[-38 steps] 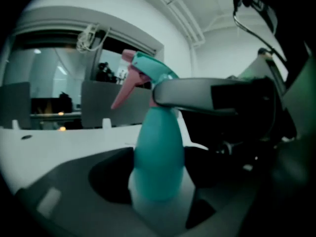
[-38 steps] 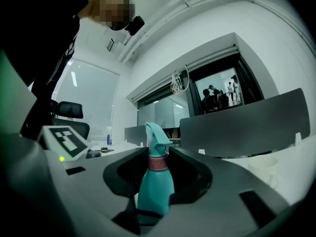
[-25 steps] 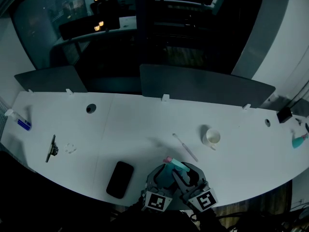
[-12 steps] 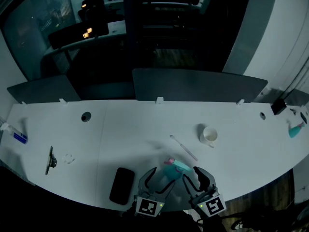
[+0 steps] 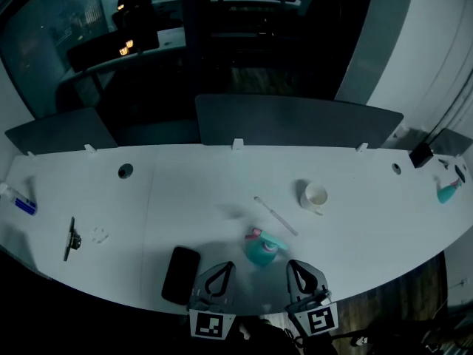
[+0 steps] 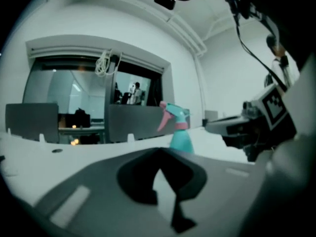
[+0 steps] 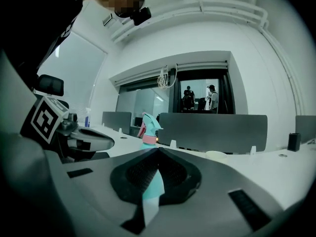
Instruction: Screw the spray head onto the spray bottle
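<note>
Spray bottle [image 5: 260, 250] is standing upright on the table [image 5: 185, 191], right of the phone [image 5: 181, 274] and a bit further from me. The spray head [image 5: 255, 234] is sitting on top of it.

Left tongs [image 5: 224, 266] are hanging just right of the phone at the near edge. The jaws have just been closing and are now tip to tip, with nothing between them. Right tongs [image 5: 293, 264] are further right of the phone, past the bottle. Their jaws have likewise just been closing and are pinched together on nothing. Both are clear of the bottle, not touching it.

I'm judging the head as on and the screwing as about finished, though I can't tell how tight it is. If I'm snugging it more, I'm thinking: one pair clamping the bottle body low so it isn't tipping or spinning. The other pair would be gripping the pink collar [image 7: 150, 139] squarely and turning it, not levering on the trigger or nozzle — that risks cross-threading or toppling it.

Containers: the bottle body is teal and I can't tell its fill level. A white cup [image 5: 314, 196] is well to the right of the phone and further back — it's looking empty, but I'm not sure. A second teal bottle [image 5: 446, 192] is far right of the phone, its contents unreadable.
</note>
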`<action>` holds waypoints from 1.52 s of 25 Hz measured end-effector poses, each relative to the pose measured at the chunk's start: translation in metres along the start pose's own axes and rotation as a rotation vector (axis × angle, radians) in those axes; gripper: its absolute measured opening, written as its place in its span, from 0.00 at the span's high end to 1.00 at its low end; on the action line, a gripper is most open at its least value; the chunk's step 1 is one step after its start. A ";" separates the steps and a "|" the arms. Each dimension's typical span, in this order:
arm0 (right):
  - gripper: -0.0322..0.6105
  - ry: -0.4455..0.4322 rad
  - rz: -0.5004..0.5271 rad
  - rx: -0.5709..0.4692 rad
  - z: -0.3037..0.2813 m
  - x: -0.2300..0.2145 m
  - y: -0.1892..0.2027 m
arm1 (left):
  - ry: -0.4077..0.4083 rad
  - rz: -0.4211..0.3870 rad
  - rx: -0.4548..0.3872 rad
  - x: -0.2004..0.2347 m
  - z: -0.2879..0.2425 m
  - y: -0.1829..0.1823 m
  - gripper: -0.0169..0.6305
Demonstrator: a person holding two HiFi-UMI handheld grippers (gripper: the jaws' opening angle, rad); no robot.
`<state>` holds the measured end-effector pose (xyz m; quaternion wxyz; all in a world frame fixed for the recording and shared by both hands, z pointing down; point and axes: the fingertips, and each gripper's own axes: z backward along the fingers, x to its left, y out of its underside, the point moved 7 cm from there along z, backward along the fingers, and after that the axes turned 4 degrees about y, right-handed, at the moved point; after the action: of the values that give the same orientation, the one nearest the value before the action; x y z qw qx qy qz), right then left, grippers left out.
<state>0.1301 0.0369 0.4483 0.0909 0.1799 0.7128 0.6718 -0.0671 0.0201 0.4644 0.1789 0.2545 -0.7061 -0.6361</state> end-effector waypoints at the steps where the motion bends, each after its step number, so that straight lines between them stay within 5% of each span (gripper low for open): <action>1: 0.94 -0.004 0.003 0.001 0.003 0.001 -0.001 | -0.025 -0.017 -0.006 -0.001 0.003 -0.005 0.97; 7: 0.94 0.012 0.073 -0.078 0.043 -0.005 -0.012 | -0.252 -0.121 -0.081 -0.038 0.035 -0.033 0.97; 11: 0.94 0.008 0.061 -0.131 0.093 -0.007 -0.016 | -0.366 -0.069 -0.091 -0.089 0.068 -0.037 0.97; 22: 0.94 -0.082 0.015 -0.202 0.199 0.002 -0.036 | -0.512 -0.038 -0.060 -0.180 0.162 -0.054 0.97; 38: 0.94 0.122 0.040 -0.252 0.288 0.067 -0.052 | -0.350 -0.162 -0.141 -0.198 0.240 -0.061 0.97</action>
<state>0.1688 0.3273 0.3808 0.0557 0.1400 0.6232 0.7674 -0.0378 0.3262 0.3879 0.0194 0.1828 -0.6574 -0.7308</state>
